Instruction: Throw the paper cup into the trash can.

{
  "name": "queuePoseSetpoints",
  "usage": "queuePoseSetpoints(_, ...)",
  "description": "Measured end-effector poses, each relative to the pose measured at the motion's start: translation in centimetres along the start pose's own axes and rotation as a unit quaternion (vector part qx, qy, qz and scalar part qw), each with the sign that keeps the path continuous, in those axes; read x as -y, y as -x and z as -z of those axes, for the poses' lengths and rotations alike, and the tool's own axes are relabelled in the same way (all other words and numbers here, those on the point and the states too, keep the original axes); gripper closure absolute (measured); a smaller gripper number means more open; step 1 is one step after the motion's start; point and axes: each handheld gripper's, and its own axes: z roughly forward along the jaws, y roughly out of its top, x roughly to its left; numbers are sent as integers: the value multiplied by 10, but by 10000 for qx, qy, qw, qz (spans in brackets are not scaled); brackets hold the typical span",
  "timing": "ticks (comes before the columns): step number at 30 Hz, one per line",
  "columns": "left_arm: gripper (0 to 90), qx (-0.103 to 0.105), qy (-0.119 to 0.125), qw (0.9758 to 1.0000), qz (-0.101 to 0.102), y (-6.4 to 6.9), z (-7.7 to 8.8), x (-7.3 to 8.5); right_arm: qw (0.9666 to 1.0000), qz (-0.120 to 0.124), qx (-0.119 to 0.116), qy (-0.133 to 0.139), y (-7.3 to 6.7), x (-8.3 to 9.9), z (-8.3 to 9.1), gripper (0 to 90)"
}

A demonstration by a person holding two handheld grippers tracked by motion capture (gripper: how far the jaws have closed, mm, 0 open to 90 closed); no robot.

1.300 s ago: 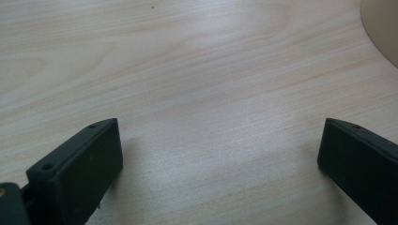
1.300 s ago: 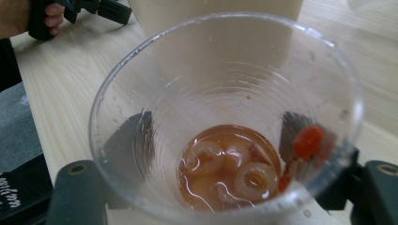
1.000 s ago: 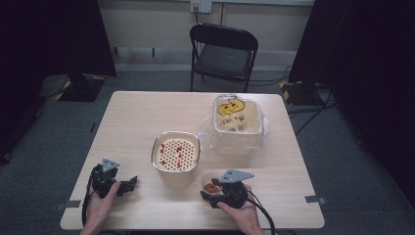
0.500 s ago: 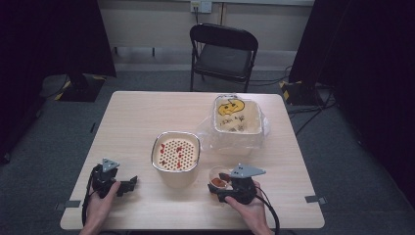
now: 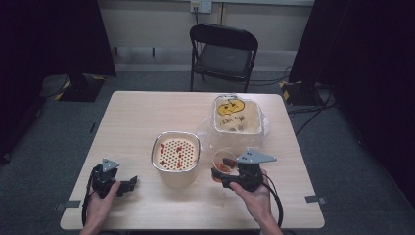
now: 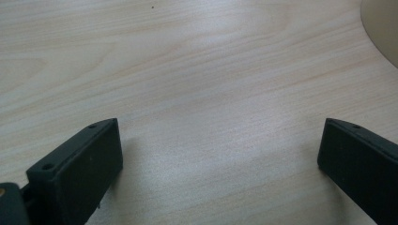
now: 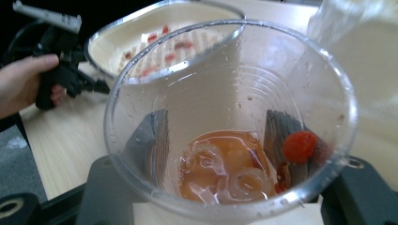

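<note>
Clear plastic cup (image 7: pixel 230 122) of orange liquid, clamped in right gripper (image 5: pixel 230 177) whose jaws have just been closing, may crumple and spill short of the strainer bowl (image 5: pixel 176 152); left gripper (image 5: pixel 117 183) gapes wide, idle.

Black chair (image 5: pixel 224 51) behind wooden table (image 5: pixel 132 117).

Hidden and cut-off parts around the cup

In the right gripper view the cup (image 7: pixel 230 126) covers most of both jaws of the right tongs (image 7: pixel 220 159), which show only as dark blurs through its wall; its base runs off the bottom edge. Behind the cup, the strainer bowl (image 7: pixel 141 42) is half hidden by the rim. In the left gripper view the bowl (image 6: pixel 382 28) is cut by the right edge. In the high view the print on the tub (image 5: pixel 238 117) beyond the cup (image 5: pixel 223 164) is too small to read.
</note>
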Motion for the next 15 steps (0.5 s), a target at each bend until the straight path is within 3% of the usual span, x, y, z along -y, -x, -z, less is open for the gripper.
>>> queuePoseSetpoints(6, 0, -2, 2, 10000, 2, 0, 0, 0, 9992, 103, 58, 387, 0, -25, -2, 415)
queuePoseSetpoints(15, 0, -1, 1, 10000, 2, 0, 0, 0, 9939, 343, 266, 1014, -4, -49, -14, 420)
